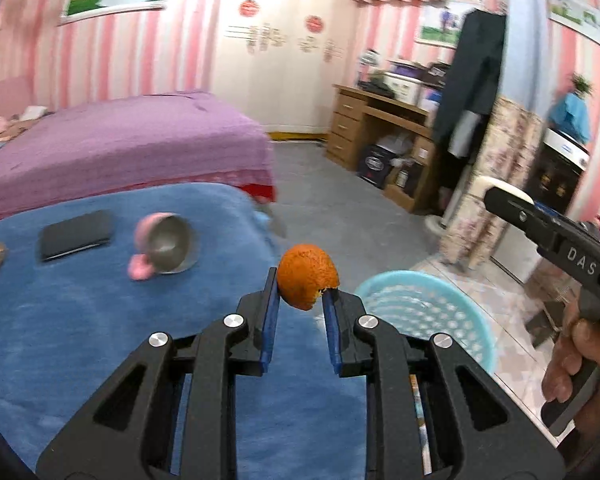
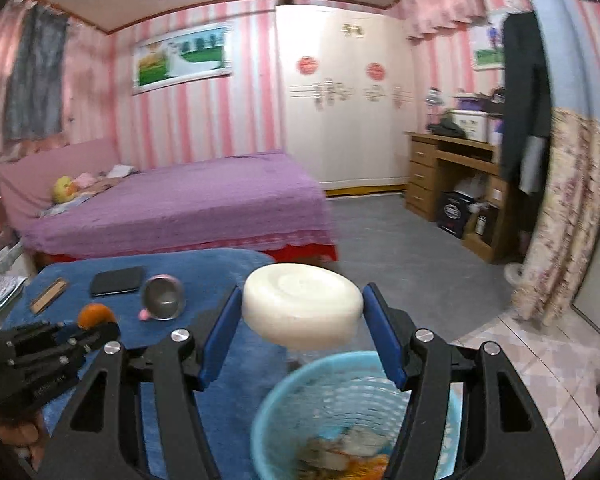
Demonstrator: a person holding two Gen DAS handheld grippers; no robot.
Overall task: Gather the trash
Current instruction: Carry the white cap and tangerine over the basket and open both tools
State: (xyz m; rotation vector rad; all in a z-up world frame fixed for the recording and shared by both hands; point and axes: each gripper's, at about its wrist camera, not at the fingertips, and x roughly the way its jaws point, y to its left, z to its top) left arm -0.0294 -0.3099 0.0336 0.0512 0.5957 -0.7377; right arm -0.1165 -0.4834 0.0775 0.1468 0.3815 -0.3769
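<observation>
Past the blue table edge [image 1: 240,200] — bare grey floor [image 1: 340,184]

Peel [image 1: 308,276] sitting between left gripper [image 1: 300,292] pads. Lid [image 2: 302,306] sitting between right gripper [image 2: 300,320] pads, above basket [image 2: 268,412]. Basket standing right of left gripper, beside table [image 1: 80,320]. Cup [image 1: 168,246], wallet [image 1: 76,234] lying on table left-ahead of left gripper. Bed [image 1: 132,140] lying beyond table.

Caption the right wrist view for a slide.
Right hand-held gripper carries a white lid above the blue basket holding trash.
</observation>
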